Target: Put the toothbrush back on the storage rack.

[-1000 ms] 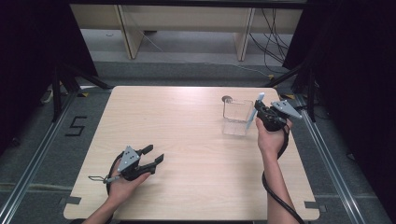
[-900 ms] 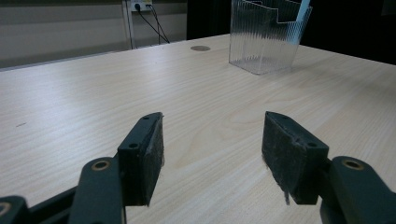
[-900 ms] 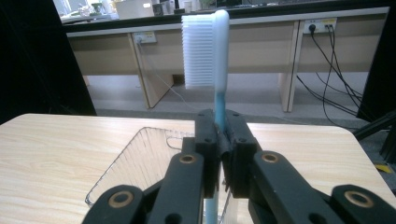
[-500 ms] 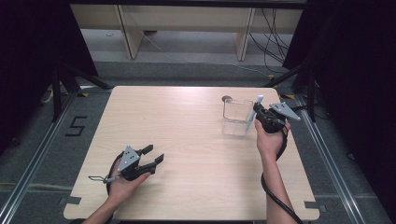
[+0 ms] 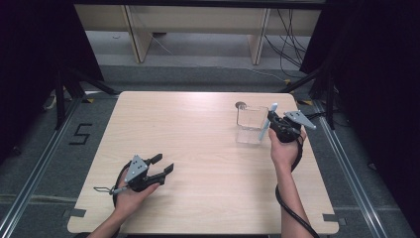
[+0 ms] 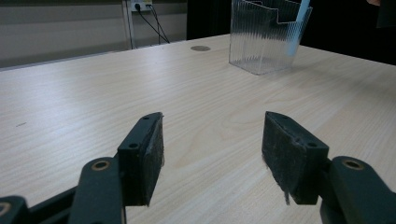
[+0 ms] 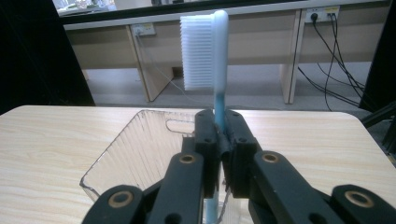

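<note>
A light blue toothbrush (image 5: 266, 124) with white bristles (image 7: 197, 51) is clamped upright in my right gripper (image 5: 272, 121), brush head up, its lower handle reaching down into a clear ribbed plastic container (image 5: 250, 124) at the table's right. The right gripper view looks over that container (image 7: 135, 154) with the toothbrush (image 7: 218, 70) pinched between the jaws. My left gripper (image 5: 163, 164) rests near the front left of the table, open, nothing between its pads (image 6: 149, 154). The left gripper view has the container (image 6: 266, 35) far off.
The light wood table (image 5: 198, 148) has a small round grommet (image 5: 240, 105) just behind the container. Shelving legs and cables (image 5: 292, 29) stand beyond the far edge. Metal floor rails run along both sides of the table.
My right gripper has shifted slightly with the toothbrush beside the container's right side. The left gripper has stayed put.
</note>
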`<state>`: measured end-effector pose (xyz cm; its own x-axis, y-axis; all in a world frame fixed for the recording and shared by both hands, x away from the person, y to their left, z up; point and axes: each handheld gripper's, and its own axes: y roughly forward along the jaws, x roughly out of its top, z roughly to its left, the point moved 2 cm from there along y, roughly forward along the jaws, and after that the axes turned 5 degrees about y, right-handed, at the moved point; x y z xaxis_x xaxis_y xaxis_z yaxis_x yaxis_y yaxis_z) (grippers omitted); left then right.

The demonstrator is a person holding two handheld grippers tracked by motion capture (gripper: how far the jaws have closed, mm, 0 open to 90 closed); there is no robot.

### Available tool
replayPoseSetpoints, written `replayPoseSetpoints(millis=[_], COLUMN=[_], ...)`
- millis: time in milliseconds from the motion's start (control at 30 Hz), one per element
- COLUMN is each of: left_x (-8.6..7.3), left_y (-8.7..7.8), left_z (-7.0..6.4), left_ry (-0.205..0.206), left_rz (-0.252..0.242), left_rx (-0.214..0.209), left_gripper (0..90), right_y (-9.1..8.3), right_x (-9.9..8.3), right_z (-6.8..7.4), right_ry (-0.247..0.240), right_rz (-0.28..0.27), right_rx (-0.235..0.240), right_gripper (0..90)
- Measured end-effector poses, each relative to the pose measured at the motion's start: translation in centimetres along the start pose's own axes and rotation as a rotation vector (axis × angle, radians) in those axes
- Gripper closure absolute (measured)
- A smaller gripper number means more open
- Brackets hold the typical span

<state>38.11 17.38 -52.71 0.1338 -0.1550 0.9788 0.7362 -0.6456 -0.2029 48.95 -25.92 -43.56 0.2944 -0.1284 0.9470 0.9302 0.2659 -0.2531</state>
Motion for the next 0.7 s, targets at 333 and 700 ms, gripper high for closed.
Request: replayPoseSetpoints(millis=[333,700], left_x=[0.0,0.0], left_y=[0.0,0.0], left_z=[0.0,0.0], left_ry=[-0.001,-0.004], left_rz=[0.000,-0.001], left_rx=[-0.001,-0.001], left_gripper=[38.5,38.4], right_y=[0.1,0.2], right_x=[-0.6,-1.2], right_z=[0.0,-0.1], right_ry=[0.024,0.035], right_rz=[0.013,0.032], right_rx=[-0.004,-0.012], right_gripper=[85.7,85.7])
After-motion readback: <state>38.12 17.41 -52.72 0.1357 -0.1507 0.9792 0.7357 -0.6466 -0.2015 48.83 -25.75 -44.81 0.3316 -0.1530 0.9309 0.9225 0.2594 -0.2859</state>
